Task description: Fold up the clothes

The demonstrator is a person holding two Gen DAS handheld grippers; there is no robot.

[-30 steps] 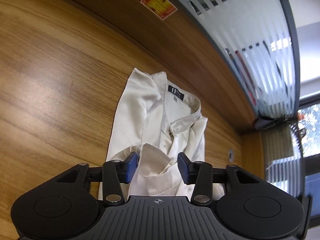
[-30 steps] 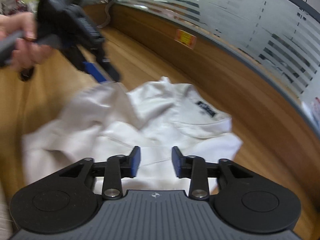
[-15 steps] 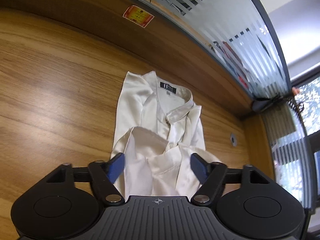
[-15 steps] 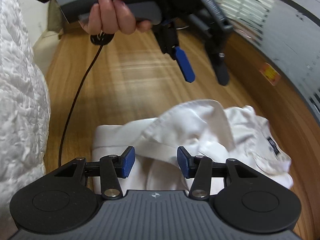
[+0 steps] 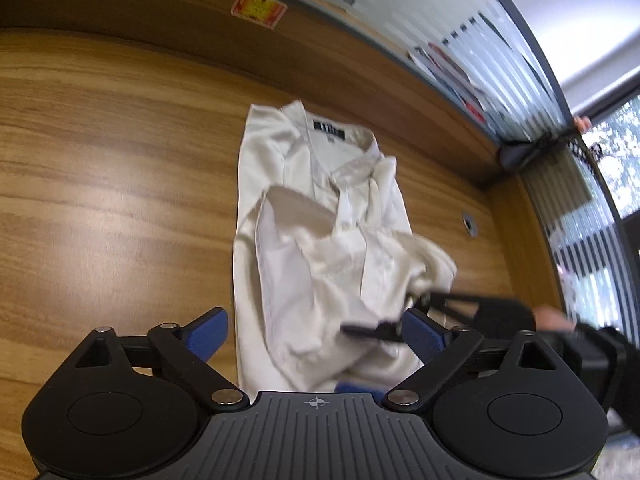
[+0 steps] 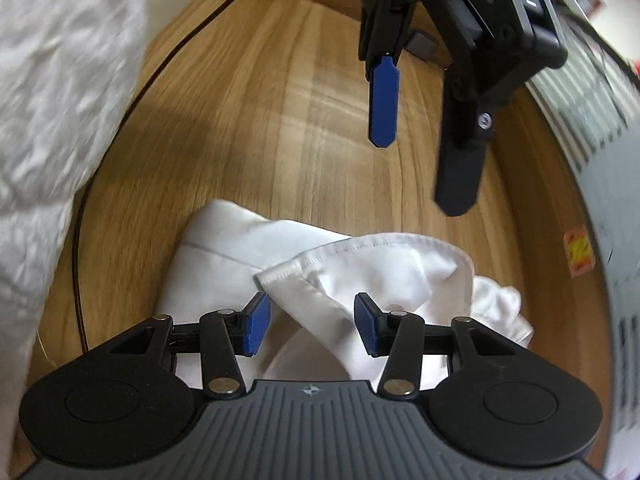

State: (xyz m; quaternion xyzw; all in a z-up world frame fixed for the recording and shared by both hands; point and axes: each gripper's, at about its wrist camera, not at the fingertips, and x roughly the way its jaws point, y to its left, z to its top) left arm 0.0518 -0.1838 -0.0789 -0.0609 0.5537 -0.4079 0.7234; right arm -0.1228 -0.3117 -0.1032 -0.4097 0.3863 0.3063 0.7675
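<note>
A white shirt (image 5: 320,248) lies on the wooden table (image 5: 100,200), its collar and black label at the far end and its lower part bunched up. My left gripper (image 5: 316,334) hangs above the near end with its jaws opening wide. The cloth shows below, and the pads do not touch it. In the right wrist view the left gripper (image 6: 420,140) hovers over bare wood. My right gripper (image 6: 312,326) stands half open over a folded hem of the shirt (image 6: 360,264). Cloth lies between its pads and they do not press on it. The right gripper (image 5: 400,322) also shows blurred at the shirt's right edge.
A low wooden wall with an orange sticker (image 5: 258,10) and frosted striped glass curve behind the table. A black cable (image 6: 80,240) runs over the wood on the left. A person's white quilted sleeve (image 6: 48,100) fills the left edge. A metal grommet (image 5: 469,224) sits right of the shirt.
The left gripper let go of the shirt fold, opened wide and drew up and back. The right gripper rolled and swung across over the shirt's lower part.
</note>
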